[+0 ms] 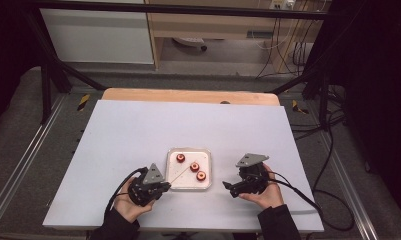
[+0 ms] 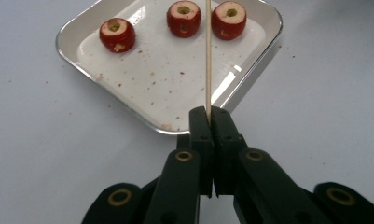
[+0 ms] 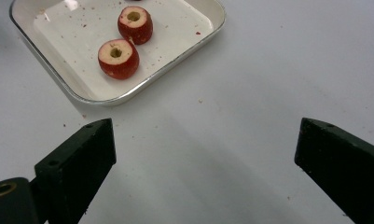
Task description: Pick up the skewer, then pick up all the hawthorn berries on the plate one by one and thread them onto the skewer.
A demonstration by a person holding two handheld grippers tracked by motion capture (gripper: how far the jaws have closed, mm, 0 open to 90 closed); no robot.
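My left gripper [image 2: 208, 116] had its fingers [image 2: 199, 126] pinched fully together on the near end of a thin wooden skewer [image 2: 208, 56], which ran straight out from the fingertips along the gripper's own line and reached over the near rim of the white tray [image 2: 250, 60]. In the left gripper view its far end passed between the middle cored fruit [image 2: 183, 18] and the right-hand cored fruit [image 2: 228, 19], so the tip lined up with the gap and not with either hole; I could not tell whether it touched one. A third cored fruit [image 2: 117, 34] sat well off to the left of that line. From the high view the skewer [image 1: 180, 172] lay as a slant from my left gripper [image 1: 163, 186] up toward the fruit in the tray [image 1: 174, 186], with the tray just beside those fingers. My right gripper [image 3: 203, 154] held nothing, its fingers [image 3: 77, 161] spread wide over bare tabletop [image 3: 250, 70], and the tray lay ahead of it and to its left, apart from the fingertips, the nearest fruit [image 3: 118, 59] close behind the rim. I judged the skewer hand to be the nearer one, and that the point would need a small sideways shift to meet a core hole, while the right hand was free to steady a fruit
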